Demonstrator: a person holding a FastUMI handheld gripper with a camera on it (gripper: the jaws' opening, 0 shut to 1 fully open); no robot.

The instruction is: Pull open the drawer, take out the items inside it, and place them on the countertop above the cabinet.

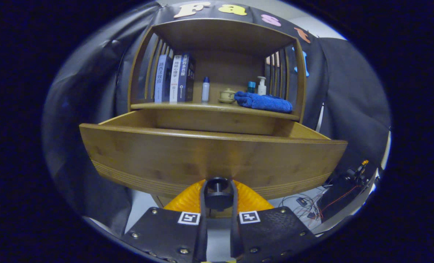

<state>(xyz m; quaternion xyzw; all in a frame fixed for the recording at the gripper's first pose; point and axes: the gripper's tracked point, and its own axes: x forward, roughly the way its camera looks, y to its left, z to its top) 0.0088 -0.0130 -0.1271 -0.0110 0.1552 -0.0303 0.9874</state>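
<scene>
Gripping: the gripper point(218, 199) has both fingers closed around the drawer's round knob point(217, 193), one on each side of it.
Drawer: the drawer point(213, 157) stands pulled well out of the cabinet point(217, 65), its front panel right against the fingertips.
Inside: the front panel hides the drawer's floor, so I cannot tell what lies in it.
Countertop: the shelf above the drawer point(187, 106) already carries books point(175, 78), a small white bottle point(205, 89), a lidded cup point(227, 96), a blue towel point(262, 102) and a pump bottle point(262, 86).
Risk, pull: hauling further could likely run the drawer off its rails or tip the cabinet forward.
Risk, reach: coming in low after letting go could knock the front panel; the fingers need to rise over it.
Risk, placing: free room seems tight, mostly between the books and the towel, so setting things down could topple the bottle or cup.
</scene>
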